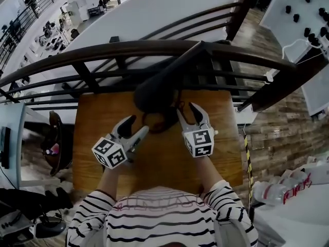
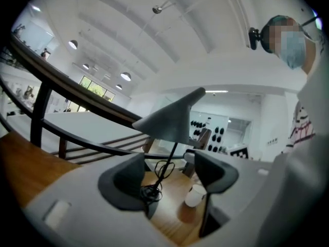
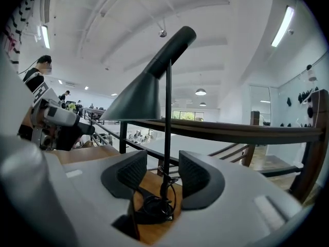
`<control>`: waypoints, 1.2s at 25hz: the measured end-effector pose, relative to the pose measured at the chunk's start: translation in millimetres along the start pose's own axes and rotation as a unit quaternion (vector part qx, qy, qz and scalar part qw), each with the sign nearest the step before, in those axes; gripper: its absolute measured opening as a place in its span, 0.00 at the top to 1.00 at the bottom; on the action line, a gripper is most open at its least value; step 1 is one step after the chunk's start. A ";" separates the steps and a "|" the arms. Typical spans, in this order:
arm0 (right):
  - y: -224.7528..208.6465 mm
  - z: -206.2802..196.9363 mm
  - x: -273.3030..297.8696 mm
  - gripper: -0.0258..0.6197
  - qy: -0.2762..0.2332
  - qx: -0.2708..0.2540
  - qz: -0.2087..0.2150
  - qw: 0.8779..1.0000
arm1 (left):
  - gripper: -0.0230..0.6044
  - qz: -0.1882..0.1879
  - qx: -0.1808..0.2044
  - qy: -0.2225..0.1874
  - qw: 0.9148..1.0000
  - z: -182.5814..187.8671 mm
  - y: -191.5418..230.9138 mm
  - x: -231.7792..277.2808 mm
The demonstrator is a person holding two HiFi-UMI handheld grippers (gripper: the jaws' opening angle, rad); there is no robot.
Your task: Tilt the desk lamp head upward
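L gripper [image 1: 136, 125] wide open, nothing in it, low over the wooden desk [image 1: 221, 158] just left of the lamp base [image 1: 156, 122]. Desk lamp head [image 1: 154, 89] at back-centre btwn both grippers, shade angled down, untouched. R gripper [image 1: 187, 110] open & empty too, stem [image 3: 167, 138] lined up ahead of its jaws, not pinched – approach only, whole tilt left to do

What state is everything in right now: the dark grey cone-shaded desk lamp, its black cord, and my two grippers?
Dark grey cone-shaded desk lamp: upright on the wooden table, shade opening facing down, untouched.
Black cord: bundled in a loose coil at the lamp's base.
Left gripper: open, holding nothing.
Right gripper: open, holding nothing.
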State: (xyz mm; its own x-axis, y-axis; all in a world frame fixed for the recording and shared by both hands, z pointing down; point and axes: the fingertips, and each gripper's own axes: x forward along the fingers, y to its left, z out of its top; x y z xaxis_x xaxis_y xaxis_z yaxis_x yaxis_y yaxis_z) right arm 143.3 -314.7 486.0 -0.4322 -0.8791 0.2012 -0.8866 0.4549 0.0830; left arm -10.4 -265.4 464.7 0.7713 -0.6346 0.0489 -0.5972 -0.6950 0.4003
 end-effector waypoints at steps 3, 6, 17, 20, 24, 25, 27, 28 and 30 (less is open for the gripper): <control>-5.4 -6.1 16.9 0.67 0.008 -0.009 0.006 1.000 | 0.47 -0.006 -0.019 -0.004 1.000 -0.7 7.0 11.7; -7.9 -13.8 33.7 0.68 0.015 -0.018 0.013 1.000 | 0.46 -0.015 -0.031 -0.008 0.999 0.9 12.6 20.8; -12.3 -23.5 77.3 0.73 0.010 -0.022 0.025 0.999 | 0.45 -0.051 -0.066 -0.027 0.996 18.1 24.1 41.3; -12.9 -26.2 80.2 0.79 0.015 -0.022 0.026 0.999 | 0.45 -0.066 -0.073 -0.045 0.994 27.7 19.7 42.9; -13.9 -31.5 81.8 0.87 0.016 -0.019 0.031 0.999 | 0.45 -0.077 -0.081 -0.051 0.992 35.0 16.9 41.8; -14.5 -33.1 81.6 0.87 0.018 -0.016 0.033 0.999 | 0.45 -0.079 -0.083 -0.049 0.992 35.1 16.4 41.7; -15.1 -31.6 81.0 0.88 0.015 -0.014 0.036 0.999 | 0.45 -0.080 -0.086 -0.045 0.992 34.7 15.8 41.6; -15.1 -29.2 80.9 0.88 0.011 -0.013 0.037 0.999 | 0.45 -0.079 -0.089 -0.043 0.992 34.6 15.8 41.5; -15.5 -26.3 80.8 0.88 0.005 -0.010 0.038 0.999 | 0.45 -0.081 -0.099 -0.039 0.991 35.1 15.7 41.1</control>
State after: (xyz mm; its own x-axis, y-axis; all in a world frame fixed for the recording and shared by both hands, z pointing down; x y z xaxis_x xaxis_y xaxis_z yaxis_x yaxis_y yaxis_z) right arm 126.4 -389.1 526.6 -0.4970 -0.8400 0.2175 -0.8476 0.5237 0.0857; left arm 4.2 -314.2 440.9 0.8300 -0.5491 -0.0979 -0.4055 -0.7146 0.5701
